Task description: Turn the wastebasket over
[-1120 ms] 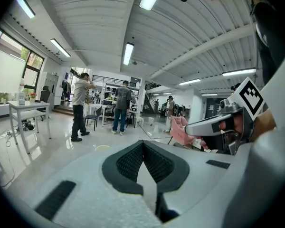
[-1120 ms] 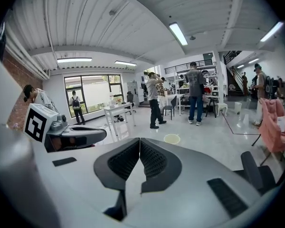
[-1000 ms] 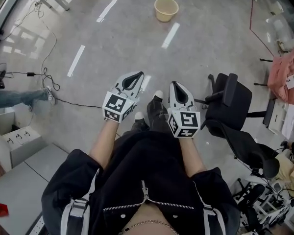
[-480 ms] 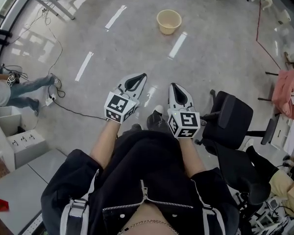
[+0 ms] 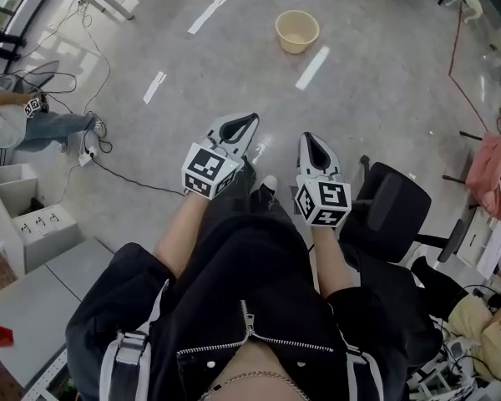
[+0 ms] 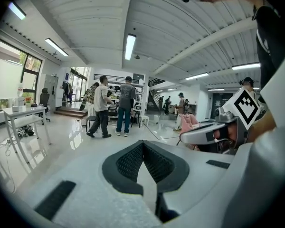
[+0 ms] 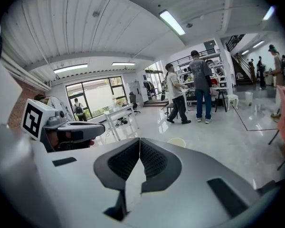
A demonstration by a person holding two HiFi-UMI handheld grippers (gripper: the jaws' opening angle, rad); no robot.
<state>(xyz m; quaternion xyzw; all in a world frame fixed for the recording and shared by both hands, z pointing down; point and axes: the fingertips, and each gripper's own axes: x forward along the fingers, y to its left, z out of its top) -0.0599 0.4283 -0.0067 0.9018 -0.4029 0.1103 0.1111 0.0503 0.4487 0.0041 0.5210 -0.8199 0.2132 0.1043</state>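
**Grey floor [image 5: 384, 98], both grippers shut and empty**

Polished grey flooring fills most of the head view, crossed by white tape strips [image 5: 313, 67] in the upper half of the frame.

At centre, the left gripper [image 5: 249, 121] points toward the upper right. Its own view shows the jaws pressed together with nothing between them. Just beside it, right of centre, the right gripper [image 5: 313, 139] points up the frame. Its jaws are also closed tight on nothing. The two grippers are near each other but apart, and the wearer's shoe [image 5: 269, 184] shows on the floor in the gap between them.

Just right of the right gripper stands a black chair [image 5: 392, 203].

A thin cable [image 5: 134, 178] runs across the floor from the left gripper's side toward the left edge. There a seated person [image 5: 25, 124] is partly in frame. Below that person, at lower left, sits a pale cabinet [image 5: 33, 228].

The basket [image 5: 297, 32] stands at top centre, upright with its mouth facing up. It is well apart from both grippers, and one tape strip lies just below and right of it. In the right gripper view it shows as a pale round rim on the floor just above the closed jaw tips, slightly right of centre.

Pink cloth [image 5: 494, 170] hangs at the right edge. Farther back in the right gripper view, two people [image 7: 199, 87] stand by shelves.
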